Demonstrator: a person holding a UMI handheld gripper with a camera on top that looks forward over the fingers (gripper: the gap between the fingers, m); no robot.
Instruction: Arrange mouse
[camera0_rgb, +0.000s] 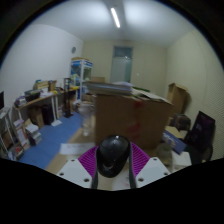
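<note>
While the gripper (113, 172) fingers clamp its sides, the black mouse (113, 156) lies lengthwise between them, pointing ahead.

The mouse (113, 155) is sitting between the jaws of the gripper (113, 165). A big cardboard box (128, 115) is standing beyond it, with a table (45, 100) lying left.

The gripper (113, 165) is raised and looks level across the room, its two white fingers (74, 172) reaching forward side by side. The purple pads (90, 160) on their inner faces press from either side on a black mouse (113, 155) clamped between the jaws
</note>
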